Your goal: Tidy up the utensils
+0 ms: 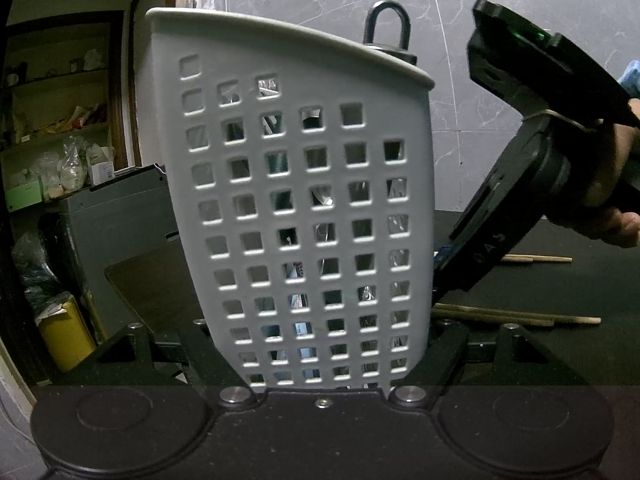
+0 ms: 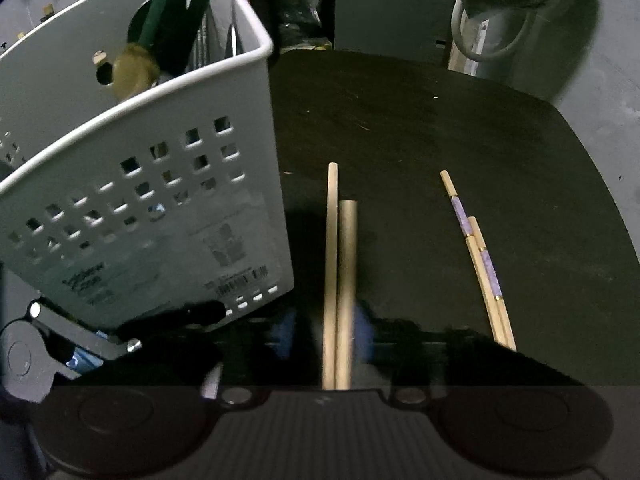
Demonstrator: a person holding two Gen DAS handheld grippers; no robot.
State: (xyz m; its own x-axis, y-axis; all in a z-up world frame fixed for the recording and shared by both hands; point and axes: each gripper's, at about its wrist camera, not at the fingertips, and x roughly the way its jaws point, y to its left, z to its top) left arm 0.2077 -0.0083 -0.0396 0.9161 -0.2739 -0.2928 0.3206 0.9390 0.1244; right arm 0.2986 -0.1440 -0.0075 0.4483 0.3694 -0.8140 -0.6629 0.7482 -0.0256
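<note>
My left gripper [image 1: 320,364] is shut on a white perforated utensil basket [image 1: 296,184], its fingers pressing both sides near the base. A dark loop handle [image 1: 386,24] sticks out over the rim. In the right wrist view the basket [image 2: 152,184] stands at left, holding a green-handled utensil [image 2: 168,12] and metal cutlery. My right gripper [image 2: 326,336], blurred, is shut on two plain wooden chopsticks [image 2: 340,264] that point forward over the black table [image 2: 440,120]. A purple-banded chopstick pair [image 2: 486,264] lies to their right. The left wrist view hides the right gripper's tips behind the basket.
A hand [image 1: 600,208] holds the right gripper's body [image 1: 492,232] beside the basket. More chopsticks [image 1: 520,314] lie on the table behind it. A grey machine [image 1: 120,220], cluttered shelves and a yellow bin [image 1: 68,340] stand at left. The table's far edge curves near a grey container [image 2: 500,40].
</note>
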